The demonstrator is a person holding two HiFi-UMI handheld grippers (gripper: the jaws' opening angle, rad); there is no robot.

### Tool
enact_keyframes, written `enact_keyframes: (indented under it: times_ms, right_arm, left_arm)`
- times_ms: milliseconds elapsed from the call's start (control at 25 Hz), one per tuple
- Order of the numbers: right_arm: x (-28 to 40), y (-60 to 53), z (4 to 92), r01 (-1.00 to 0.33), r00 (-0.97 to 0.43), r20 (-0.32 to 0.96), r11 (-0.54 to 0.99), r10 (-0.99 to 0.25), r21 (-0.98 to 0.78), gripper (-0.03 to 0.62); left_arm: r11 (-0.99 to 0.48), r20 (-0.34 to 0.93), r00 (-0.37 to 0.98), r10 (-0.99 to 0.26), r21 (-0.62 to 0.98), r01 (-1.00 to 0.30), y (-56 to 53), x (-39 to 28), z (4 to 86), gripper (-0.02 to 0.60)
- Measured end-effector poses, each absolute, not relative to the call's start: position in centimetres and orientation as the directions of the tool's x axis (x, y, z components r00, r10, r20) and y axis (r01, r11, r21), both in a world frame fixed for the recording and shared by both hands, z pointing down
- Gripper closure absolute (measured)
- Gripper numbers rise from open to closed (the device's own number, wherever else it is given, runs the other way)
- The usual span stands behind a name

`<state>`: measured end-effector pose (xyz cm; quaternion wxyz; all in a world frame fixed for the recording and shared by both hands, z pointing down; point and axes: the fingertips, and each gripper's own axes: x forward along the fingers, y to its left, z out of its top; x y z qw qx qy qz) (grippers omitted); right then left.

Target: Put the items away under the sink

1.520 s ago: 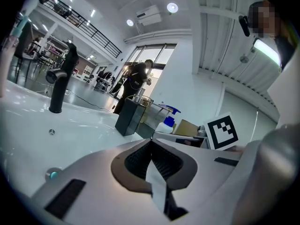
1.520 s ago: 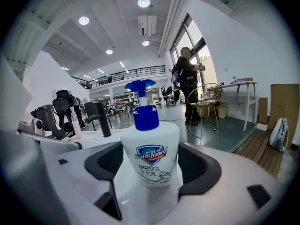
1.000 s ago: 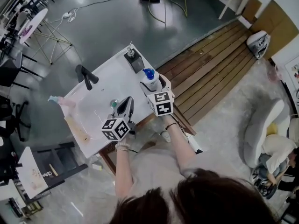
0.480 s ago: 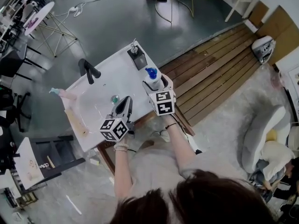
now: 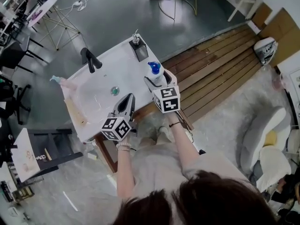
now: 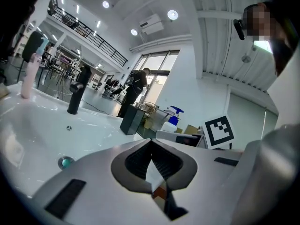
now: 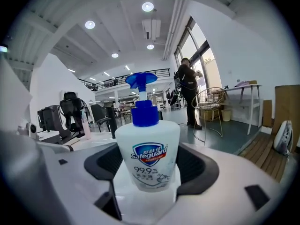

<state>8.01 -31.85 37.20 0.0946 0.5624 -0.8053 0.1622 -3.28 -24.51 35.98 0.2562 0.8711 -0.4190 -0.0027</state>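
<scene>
She has two grippers out over the white bench (image 5: 126, 62), one in each hand. The right gripper (image 5: 158, 82) has its fingers clenched on the one pump bottle of Safeguard hand soap (image 7: 147, 149), white with a blue pump head, held upright by its lower body. From above, that bottle sits at the bench's right edge, close to the near right corner; whether its base touches the top I cannot tell.

The left gripper (image 6: 151, 150) is over the near edge, pointing at the sink basin (image 5: 96, 97). Its fingers are pressed together with nothing between them.

On the bench I count one black faucet (image 5: 90, 59) at the far edge behind the basin, one dark square soap dispenser (image 5: 138, 48) at the far right corner, and one pink bottle (image 5: 64, 83) at the far left corner. A single green drain plug (image 5: 115, 91) shows in the basin floor, just ahead of the left gripper's tips.

One more person (image 7: 187, 95) stands well back by the windows.
</scene>
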Motion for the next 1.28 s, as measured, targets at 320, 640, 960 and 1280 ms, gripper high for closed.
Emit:
enact_keyframes:
  times_ms: [320,640,960,1280]
  right_arm:
    - [8.4,-29.3,33.9,-0.934,-0.346,0.253,0.309,-0.903,-0.178,0.235]
    - [7.4,-22.4,31.8,-0.924,-0.373,0.231,0.336,-0.898,-0.185,0.235]
    - [5.1,-15.8,31.1,-0.898,-0.428,0.216,0.387,-0.877,-0.209,0.235]
    - [3.8,-11.1,30.3,-0.884,-0.455,0.199,0.414,-0.868,-0.217,0.235]
  left_arm:
    - [-0.545,0.163,0.662,-0.732,0.444,-0.711,-22.4,-3.8,34.6,0.581]
    - [-0.574,0.145,0.686,-0.713,0.44,-0.69,-16.5,-4.1,34.0,0.581]
    - [-0.598,0.124,0.695,-0.708,0.418,-0.684,-10.6,-4.5,33.0,0.581]
    - [-0.598,0.115,0.686,-0.718,0.401,-0.694,-6.2,-5.6,32.4,0.58]
